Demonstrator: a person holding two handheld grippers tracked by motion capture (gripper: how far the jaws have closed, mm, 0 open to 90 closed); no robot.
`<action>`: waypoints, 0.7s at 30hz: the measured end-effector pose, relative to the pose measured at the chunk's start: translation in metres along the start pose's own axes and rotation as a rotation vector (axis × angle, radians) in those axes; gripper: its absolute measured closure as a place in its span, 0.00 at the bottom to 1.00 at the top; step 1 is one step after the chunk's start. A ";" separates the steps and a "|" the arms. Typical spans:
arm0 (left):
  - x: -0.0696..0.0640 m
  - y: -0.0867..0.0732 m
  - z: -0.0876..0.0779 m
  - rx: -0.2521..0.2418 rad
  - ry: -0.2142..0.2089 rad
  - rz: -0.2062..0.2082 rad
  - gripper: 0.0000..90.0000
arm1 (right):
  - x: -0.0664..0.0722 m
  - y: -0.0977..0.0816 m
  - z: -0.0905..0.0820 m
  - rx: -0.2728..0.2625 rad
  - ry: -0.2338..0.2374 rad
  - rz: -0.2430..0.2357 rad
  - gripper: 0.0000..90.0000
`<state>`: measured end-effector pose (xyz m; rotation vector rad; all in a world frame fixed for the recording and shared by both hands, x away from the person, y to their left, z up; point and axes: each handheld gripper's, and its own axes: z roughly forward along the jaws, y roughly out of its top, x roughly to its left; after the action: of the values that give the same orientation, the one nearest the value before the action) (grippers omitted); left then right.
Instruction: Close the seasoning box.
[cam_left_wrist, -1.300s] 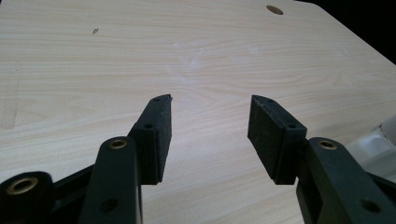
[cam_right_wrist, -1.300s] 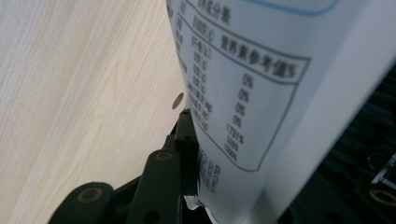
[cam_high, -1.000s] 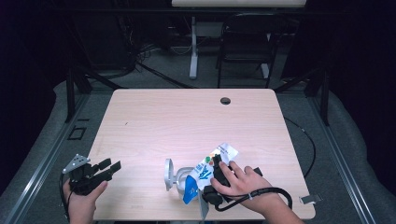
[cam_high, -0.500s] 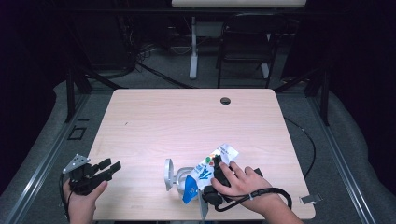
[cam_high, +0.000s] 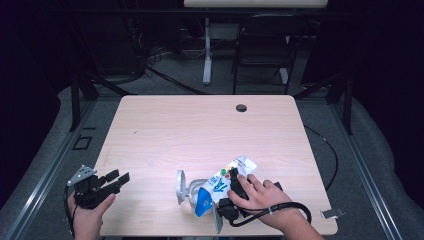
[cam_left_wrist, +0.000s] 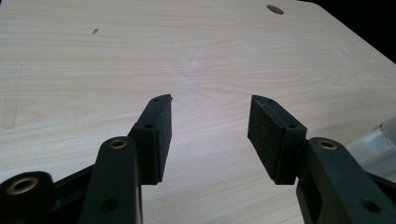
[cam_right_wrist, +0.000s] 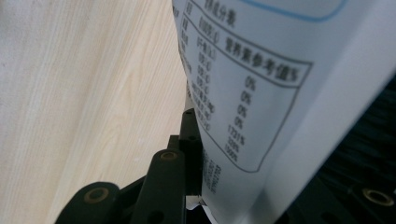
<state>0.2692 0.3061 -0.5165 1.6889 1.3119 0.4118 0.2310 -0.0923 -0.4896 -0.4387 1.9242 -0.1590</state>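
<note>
A white pouch (cam_high: 221, 181) with blue print and a blue lower end lies slanted over a silver metal vessel (cam_high: 186, 189) near the table's front edge. My right gripper (cam_high: 226, 194) is shut on the pouch, with a hand over it. In the right gripper view the pouch's printed side (cam_right_wrist: 261, 93) sits between the jaws, and the left pad (cam_right_wrist: 191, 140) presses against it. My left gripper (cam_high: 119, 178) rests at the front left corner in a hand. Its jaws (cam_left_wrist: 210, 135) stand open over bare wood with nothing between them.
The light wooden table (cam_high: 200, 130) has a round cable hole (cam_high: 241, 108) near its far edge. A small grey piece (cam_high: 332, 213) lies at the front right corner. A black cable (cam_high: 325, 150) runs off the right side. A chair (cam_high: 262, 55) stands beyond the table.
</note>
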 end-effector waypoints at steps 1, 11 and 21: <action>0.000 0.000 0.000 0.000 0.000 0.000 0.56 | 0.000 0.000 -0.001 0.007 0.003 0.004 0.84; 0.000 0.000 0.000 0.000 0.001 0.000 0.56 | 0.004 -0.003 0.000 -0.017 0.018 0.082 0.84; 0.001 0.000 0.001 0.001 0.002 0.001 0.56 | 0.006 -0.008 -0.001 -0.033 0.048 0.177 0.85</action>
<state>0.2697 0.3065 -0.5173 1.6904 1.3132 0.4128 0.2295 -0.1018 -0.4920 -0.2865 2.0045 -0.0227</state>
